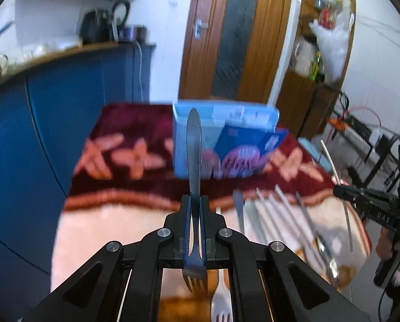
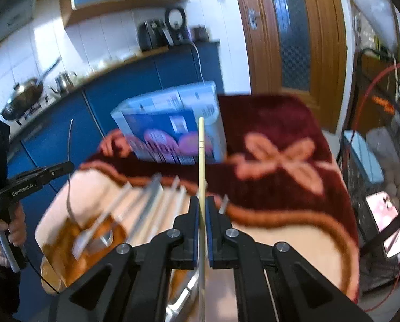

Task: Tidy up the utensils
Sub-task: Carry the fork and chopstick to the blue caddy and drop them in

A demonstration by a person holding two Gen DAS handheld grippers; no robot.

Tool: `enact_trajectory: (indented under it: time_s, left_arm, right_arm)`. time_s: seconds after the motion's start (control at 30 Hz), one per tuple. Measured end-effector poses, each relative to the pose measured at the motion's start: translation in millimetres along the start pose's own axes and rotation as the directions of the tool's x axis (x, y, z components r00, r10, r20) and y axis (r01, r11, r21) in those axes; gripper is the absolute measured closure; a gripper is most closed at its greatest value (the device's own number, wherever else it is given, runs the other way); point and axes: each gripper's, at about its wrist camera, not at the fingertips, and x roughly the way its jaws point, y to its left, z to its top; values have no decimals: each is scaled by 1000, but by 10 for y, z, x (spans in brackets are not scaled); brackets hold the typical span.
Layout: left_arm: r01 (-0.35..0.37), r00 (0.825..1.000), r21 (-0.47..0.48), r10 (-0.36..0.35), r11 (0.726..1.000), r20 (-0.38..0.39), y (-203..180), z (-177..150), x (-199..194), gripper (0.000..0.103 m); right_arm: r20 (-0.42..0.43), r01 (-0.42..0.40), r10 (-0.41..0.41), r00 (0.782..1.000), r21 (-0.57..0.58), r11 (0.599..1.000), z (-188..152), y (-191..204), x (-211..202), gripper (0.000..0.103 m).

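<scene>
Between the left gripper's (image 1: 194, 201) closed jaws sits a metal fork (image 1: 194, 161), handle pointing away, tines near the camera. The right gripper (image 2: 202, 204) is clamped on a pale chopstick (image 2: 201, 155). Beyond both, more cutlery (image 2: 149, 196) lies on a flowered cloth (image 2: 280, 139), with a blue box (image 1: 226, 139) at the far side.
</scene>
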Motion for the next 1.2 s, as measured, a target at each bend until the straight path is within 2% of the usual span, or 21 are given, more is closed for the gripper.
enact_trajectory:
  time_s: [0.1, 0.2, 0.43, 0.67, 0.83, 1.0, 1.2]
  left_arm:
    - [15, 997, -12, -14, 1000, 73, -39, 159, -95, 97]
    - [0, 989, -10, 2, 1000, 148, -59, 355, -119, 97]
    - [8, 973, -50, 4, 999, 231, -20, 853, -40, 97]
    - [7, 964, -65, 10, 998, 267, -42, 1246, 158, 97]
    - [-22, 953, -70, 42, 997, 302, -45, 1438, 353, 97]
    - [-6, 960, -98, 33, 995, 277, 9, 1479, 643, 97]
    - [0, 972, -109, 26, 994, 232, 67, 1370, 979, 97]
  right_arm:
    - [67, -12, 12, 998, 0, 1000, 131, 45, -20, 97]
    - [132, -11, 11, 991, -7, 1000, 259, 76, -25, 97]
    - [225, -23, 24, 974, -4, 1000, 568, 59, 65, 97]
    - [330, -44, 48, 943, -18, 999, 911, 14, 187, 97]
    - [389, -42, 45, 920, -17, 999, 1172, -8, 419, 97]
    - [427, -32, 36, 904, -18, 999, 1349, -41, 679, 97]
    - [459, 1, 15, 888, -34, 999, 1369, -22, 990, 97]
